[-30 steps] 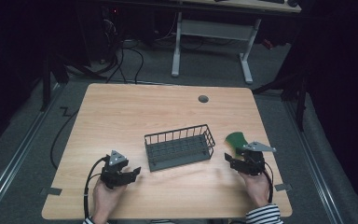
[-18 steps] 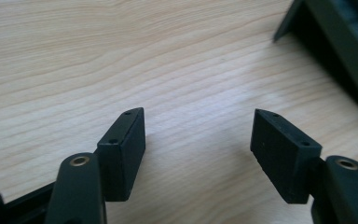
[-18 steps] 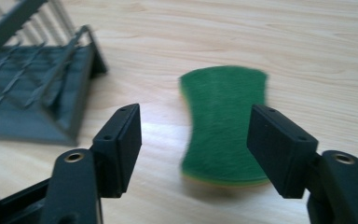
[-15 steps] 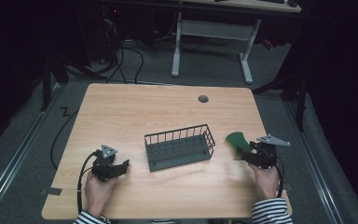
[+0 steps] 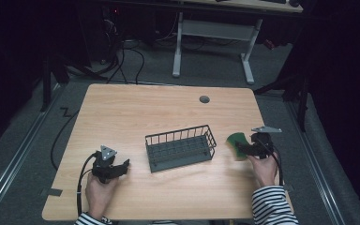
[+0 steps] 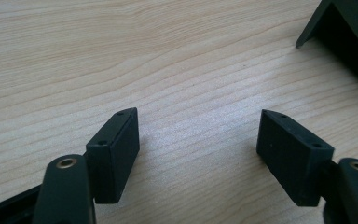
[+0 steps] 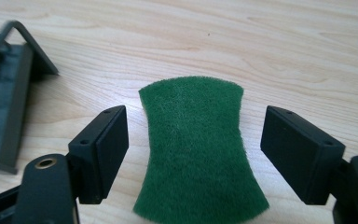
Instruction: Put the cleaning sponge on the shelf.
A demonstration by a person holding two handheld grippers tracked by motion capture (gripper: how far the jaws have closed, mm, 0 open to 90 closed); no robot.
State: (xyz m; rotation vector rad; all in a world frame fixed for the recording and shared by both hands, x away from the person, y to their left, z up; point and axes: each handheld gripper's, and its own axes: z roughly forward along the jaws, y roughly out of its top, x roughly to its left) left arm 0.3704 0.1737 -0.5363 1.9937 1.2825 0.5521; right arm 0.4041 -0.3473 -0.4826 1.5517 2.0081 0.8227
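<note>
A green scouring pad (image 7: 198, 149) lies flat on the wooden table, just right of a dark wire basket (image 5: 180, 147). My right gripper (image 7: 195, 137) is open, with one jaw on each side of the pad and neither touching it. In the high view the pad (image 5: 236, 140) sits in front of the right gripper (image 5: 243, 149) at the table's right edge. My left gripper (image 5: 122, 166) rests low over the table left of the basket. It stands open (image 6: 198, 135) over bare wood, and the basket's corner (image 6: 345, 28) shows at the upper right.
A grey cable grommet (image 5: 204, 99) is set into the far side of the table (image 5: 136, 112). The basket's base and wire rim (image 7: 4, 88) lie left of the pad. A white desk frame (image 5: 213, 33) stands on the floor beyond the table.
Both hands have drawn outward from the basket: the left gripper went left, the right gripper right and slightly farther away. The pad has stayed in place.
</note>
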